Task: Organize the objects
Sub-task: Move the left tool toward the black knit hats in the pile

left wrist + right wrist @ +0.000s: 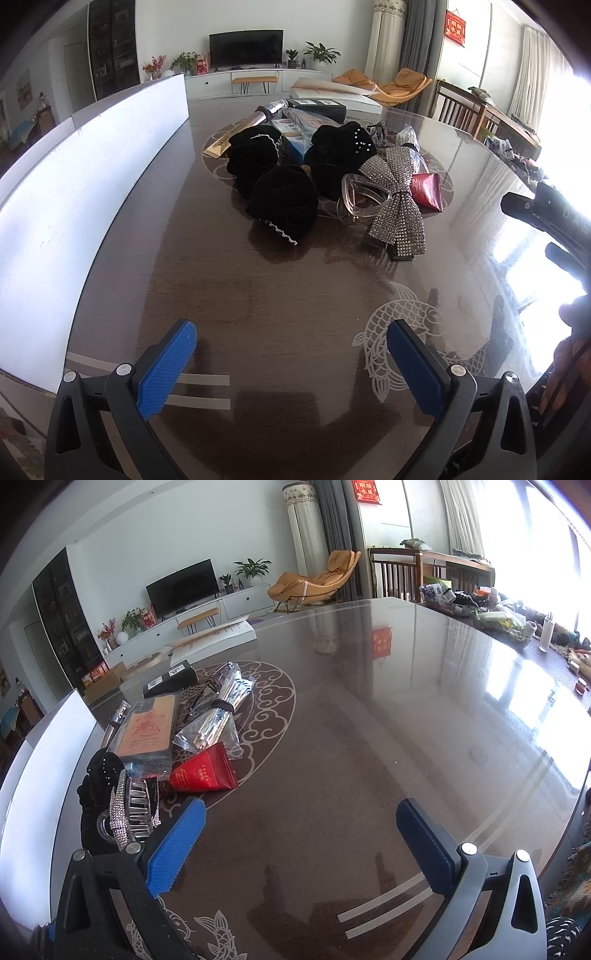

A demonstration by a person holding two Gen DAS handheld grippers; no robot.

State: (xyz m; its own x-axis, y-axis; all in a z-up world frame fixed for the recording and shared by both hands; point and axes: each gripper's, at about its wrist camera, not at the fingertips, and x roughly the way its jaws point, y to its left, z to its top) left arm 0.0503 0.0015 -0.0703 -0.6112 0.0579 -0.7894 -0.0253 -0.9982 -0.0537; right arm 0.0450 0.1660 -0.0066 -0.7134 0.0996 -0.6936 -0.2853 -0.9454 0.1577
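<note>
A pile of small objects lies mid-table: black velvet scrunchies (282, 201), a rhinestone bow clip (397, 201), a clear claw clip (356, 199), a red pouch (428, 188), a phone case (147, 731) and a bag of sticks (218, 716). My left gripper (291, 354) hovers open over bare wood, well short of the pile. My right gripper (301, 834) is open too, with the bow clip (120, 812) and red pouch (203, 775) just left of its left finger. Nothing sits between either pair of fingers. The right gripper's body shows at the left wrist view's right edge.
A tall white board (74, 177) stands along the table's left side. A black box (170, 679) and a white flat box (336, 94) lie behind the pile. The glossy dark table (369, 720) stretches bare to the right. Clutter (480, 605) sits beyond its far right edge.
</note>
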